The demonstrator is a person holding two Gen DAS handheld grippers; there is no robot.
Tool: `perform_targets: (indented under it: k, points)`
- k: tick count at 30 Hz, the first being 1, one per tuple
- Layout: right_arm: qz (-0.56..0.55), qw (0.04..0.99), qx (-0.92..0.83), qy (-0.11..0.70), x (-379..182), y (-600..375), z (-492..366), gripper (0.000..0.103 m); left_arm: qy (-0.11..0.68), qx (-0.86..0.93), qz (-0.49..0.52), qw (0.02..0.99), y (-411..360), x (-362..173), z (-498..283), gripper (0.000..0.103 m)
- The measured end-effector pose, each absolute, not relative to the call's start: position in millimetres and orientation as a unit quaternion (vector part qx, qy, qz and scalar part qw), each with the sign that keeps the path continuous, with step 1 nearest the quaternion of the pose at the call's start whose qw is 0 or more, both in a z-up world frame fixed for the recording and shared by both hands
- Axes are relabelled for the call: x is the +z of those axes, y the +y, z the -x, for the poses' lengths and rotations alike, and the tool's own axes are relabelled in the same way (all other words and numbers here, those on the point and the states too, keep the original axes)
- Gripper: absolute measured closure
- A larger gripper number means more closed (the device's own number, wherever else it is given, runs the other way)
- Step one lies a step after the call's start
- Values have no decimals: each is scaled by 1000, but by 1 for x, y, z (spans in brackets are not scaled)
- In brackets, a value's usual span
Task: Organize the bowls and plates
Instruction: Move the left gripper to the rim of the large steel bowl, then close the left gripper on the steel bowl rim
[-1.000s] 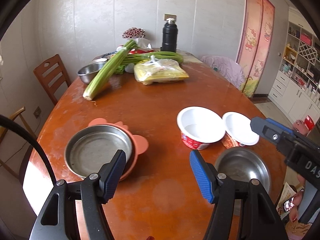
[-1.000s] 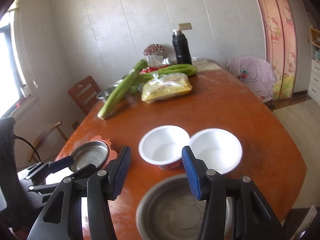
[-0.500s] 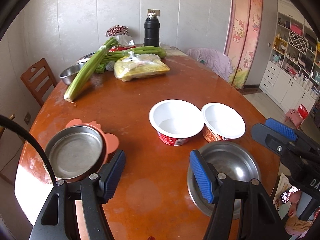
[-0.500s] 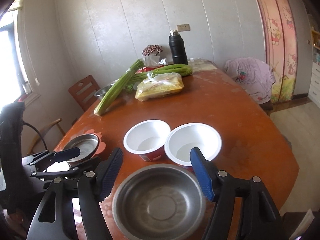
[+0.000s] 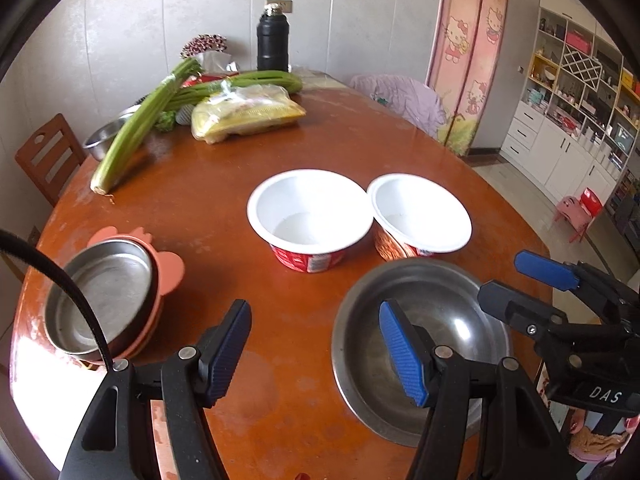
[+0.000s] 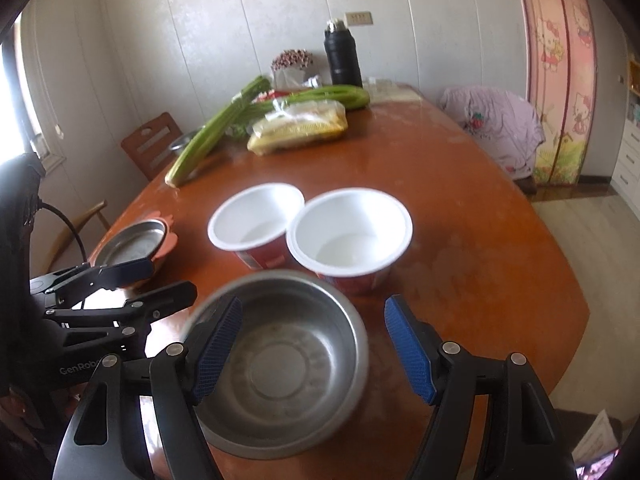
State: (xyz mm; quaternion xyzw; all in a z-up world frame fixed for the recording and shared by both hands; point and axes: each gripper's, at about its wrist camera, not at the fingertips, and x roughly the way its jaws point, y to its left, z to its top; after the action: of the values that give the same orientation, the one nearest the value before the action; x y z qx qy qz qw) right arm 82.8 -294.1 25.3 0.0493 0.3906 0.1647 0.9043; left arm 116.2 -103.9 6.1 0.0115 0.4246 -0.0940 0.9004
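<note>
left wrist: close, angled down | right wrist: same, slightly blurred | shared: steel bowl (image 5: 420, 340), table (image 6: 480, 248)

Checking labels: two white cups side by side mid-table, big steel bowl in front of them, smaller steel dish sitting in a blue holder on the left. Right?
Not quite. The holder under the smaller steel dish is pink, not blue, as the left wrist view shows. The two white cups and the big steel bowl are as you say.

A home dining room: wooden table (image 5: 360, 152) with celery (image 5: 136, 128), chairs (image 5: 44, 156), cartoon curtain (image 5: 468, 52), display shelves (image 5: 576, 92).
</note>
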Motion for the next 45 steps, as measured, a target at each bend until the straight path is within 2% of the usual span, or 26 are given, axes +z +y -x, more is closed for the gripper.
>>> perform_targets:
  k: [18, 29, 37, 45]
  points:
    - [-6, 888, 123, 443, -19, -294, -95, 30, 462, -113, -11, 879, -118, -30, -126, 37]
    - [8, 883, 125, 452, -29, -288, -94, 49, 475, -120, -11, 872, -125, -40, -129, 37]
    - [15, 882, 132, 451, -30, -287, -92, 68, 476, -128, -15, 870, -130, -42, -127, 38]
    - [15, 879, 146, 454, -32, -283, -91, 72, 480, -144, -16, 865, -136, -43, -124, 50]
